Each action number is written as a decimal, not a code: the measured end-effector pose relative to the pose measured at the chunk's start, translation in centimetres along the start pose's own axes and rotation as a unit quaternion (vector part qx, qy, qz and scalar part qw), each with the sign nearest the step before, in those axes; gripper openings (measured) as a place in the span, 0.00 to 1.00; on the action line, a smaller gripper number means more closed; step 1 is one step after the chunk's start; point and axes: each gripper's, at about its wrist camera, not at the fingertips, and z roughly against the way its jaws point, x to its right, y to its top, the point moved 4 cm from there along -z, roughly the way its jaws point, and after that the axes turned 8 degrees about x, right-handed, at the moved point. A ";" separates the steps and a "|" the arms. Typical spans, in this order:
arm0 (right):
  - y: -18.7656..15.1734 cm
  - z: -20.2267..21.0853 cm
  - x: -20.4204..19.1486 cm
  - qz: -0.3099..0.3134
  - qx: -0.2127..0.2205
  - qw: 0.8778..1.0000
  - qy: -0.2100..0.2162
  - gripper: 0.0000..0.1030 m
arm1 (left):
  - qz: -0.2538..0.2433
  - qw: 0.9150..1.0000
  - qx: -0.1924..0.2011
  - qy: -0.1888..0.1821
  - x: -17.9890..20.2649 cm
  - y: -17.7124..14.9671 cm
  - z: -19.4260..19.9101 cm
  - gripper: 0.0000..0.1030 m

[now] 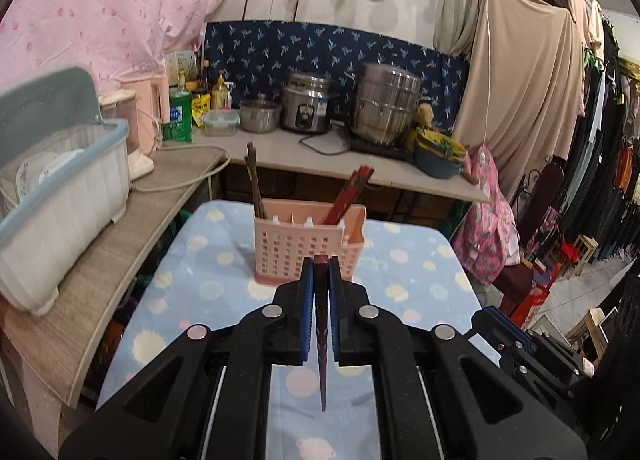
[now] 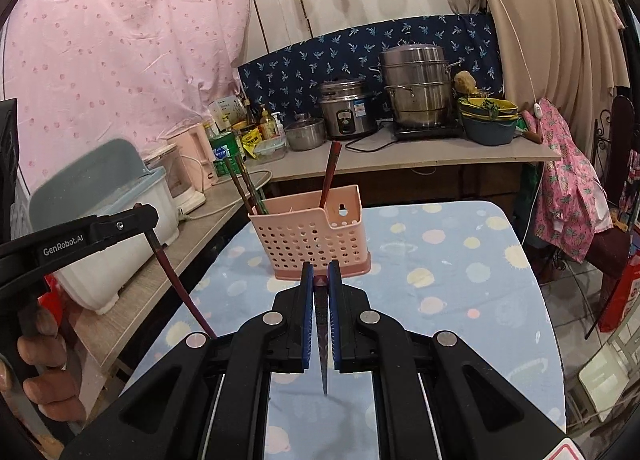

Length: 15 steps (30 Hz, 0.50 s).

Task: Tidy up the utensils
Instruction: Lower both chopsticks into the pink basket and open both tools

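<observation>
Holding one dark red chopstick each, the left claw [image 1: 321, 266] and right claw [image 2: 321, 272] are clenching theirs [image 1: 322, 340] [image 2: 322, 344] tip-down, presumably for dropping in. They're hovering near the perforated pink plastic utensil holder [image 1: 308, 246], which is sitting on the polka-dot cloth table [image 1: 420, 280] with other chopsticks [image 1: 256, 179] leaning inside.

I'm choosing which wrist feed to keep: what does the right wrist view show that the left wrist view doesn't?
Only the right wrist view shows the left gripper from outside, shut on a red chopstick, with the hand holding it. Only the left wrist view shows the plates inside the dish bin. Both show the pink holder on the dotted cloth, chopsticks already in it, and a chopstick pinched between their own fingers.
</observation>
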 end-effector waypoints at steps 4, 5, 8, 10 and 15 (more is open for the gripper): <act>2.4 -1.1 0.1 -0.009 0.010 1.000 0.014 0.07 | 0.012 1.000 0.019 0.002 -0.8 2.8 -0.6 0.07; 3.3 -1.5 0.1 -0.010 0.015 1.000 0.017 0.07 | 0.015 1.000 0.026 0.003 -1.0 3.7 -0.8 0.07; 6.1 -2.6 0.0 -0.018 0.032 0.999 0.027 0.07 | 0.019 0.999 0.046 0.011 -1.5 6.1 -1.6 0.07; 8.4 -3.5 -0.3 -0.021 0.047 0.998 0.033 0.07 | 0.022 0.998 0.057 0.017 -1.9 7.7 -2.3 0.07; 13.5 -6.0 -1.4 -0.017 0.083 0.996 0.041 0.07 | 0.029 0.995 0.087 0.029 -2.8 11.7 -4.4 0.07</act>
